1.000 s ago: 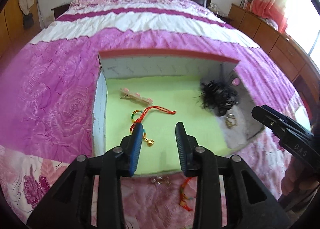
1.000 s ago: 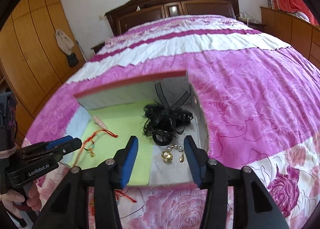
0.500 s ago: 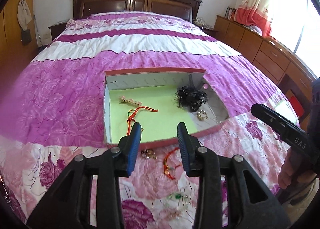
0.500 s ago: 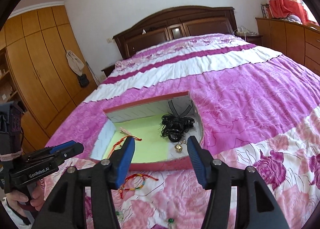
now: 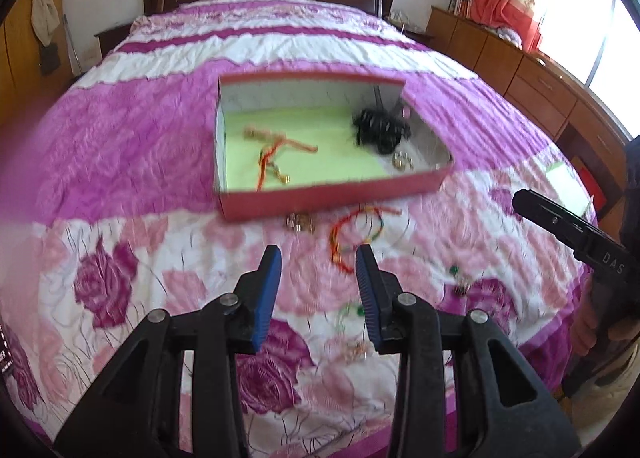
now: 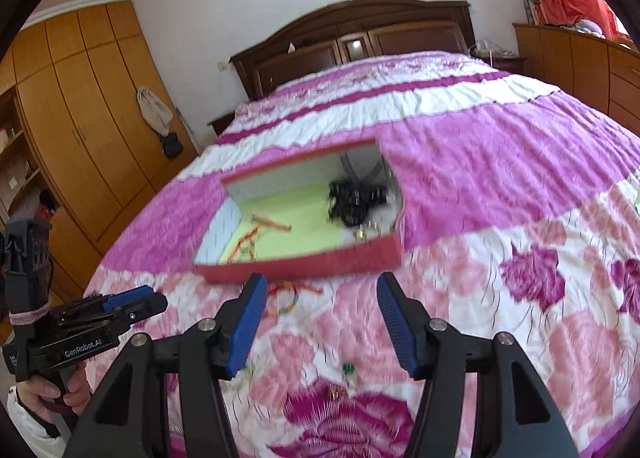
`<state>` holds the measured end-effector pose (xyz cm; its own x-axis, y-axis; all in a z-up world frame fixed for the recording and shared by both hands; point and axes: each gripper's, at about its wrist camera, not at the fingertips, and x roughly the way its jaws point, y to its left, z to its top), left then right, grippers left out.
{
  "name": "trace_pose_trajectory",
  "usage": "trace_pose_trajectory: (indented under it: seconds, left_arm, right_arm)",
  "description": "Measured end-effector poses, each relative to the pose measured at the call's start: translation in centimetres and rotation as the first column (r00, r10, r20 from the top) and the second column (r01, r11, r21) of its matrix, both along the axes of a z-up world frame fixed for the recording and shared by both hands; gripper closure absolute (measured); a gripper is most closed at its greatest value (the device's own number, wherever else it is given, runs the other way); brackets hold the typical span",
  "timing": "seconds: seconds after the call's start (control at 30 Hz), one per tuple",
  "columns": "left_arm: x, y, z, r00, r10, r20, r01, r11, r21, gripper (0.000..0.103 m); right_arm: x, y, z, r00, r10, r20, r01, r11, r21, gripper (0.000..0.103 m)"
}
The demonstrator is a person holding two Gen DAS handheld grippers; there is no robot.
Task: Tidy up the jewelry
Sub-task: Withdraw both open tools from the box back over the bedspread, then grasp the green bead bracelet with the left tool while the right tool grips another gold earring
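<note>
Left wrist: red box [image 5: 336, 195] w/ green liner

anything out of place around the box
Yes. Several pieces lie loose on the bedspread outside the red box: a multicolored cord bracelet, a small gold piece against its front wall, and green-beaded bits nearer the grippers.
</note>
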<state>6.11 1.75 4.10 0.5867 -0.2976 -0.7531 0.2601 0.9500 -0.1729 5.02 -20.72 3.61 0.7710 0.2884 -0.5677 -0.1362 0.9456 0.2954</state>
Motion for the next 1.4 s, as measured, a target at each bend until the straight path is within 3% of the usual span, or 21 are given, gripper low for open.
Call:
trace_pose_trajectory:
  seconds: [0.7,0.87,1.1,1.2,1.4]
  left_arm:
    - [-0.8,-2.1,-6.2,0.983,-0.062,-0.172,0.069,0.997,0.033,0.073]
    - [-0.8,-2.4,-6.9,0.981,-0.063,-0.184,0.071,0.997,0.035,0.073]
    - [-0.9,-2.5,-7.3,0.981,-0.079,-0.176,0.084,0.996,0.020,0.075]
    - [-0.9,-2.8,-7.5,0.981,-0.092,-0.173,0.096,0.995,0.020,0.079]
    - [-0.9,-3.1,-7.7,0.976,-0.117,-0.181,0.118,0.993,-0.008,0.103]
  right_arm:
    - [-0.9,1.1,-8.1,0.967,0.053,-0.247,-0.059,0.998,-0.017,0.046]
    - [-1.0,1.2,-8.4,0.966,0.055,-0.253,-0.062,0.998,-0.020,0.053]
    - [-0.9,2.1,-8.7,0.962,0.095,-0.256,-0.104,0.994,-0.022,0.073]
    - [-0.7,2.6,-9.0,0.960,0.103,-0.259,-0.116,0.993,-0.033,0.078]
    - [-0.5,2.3,-9.4,0.960,0.097,-0.262,-0.105,0.994,-0.016,0.087]
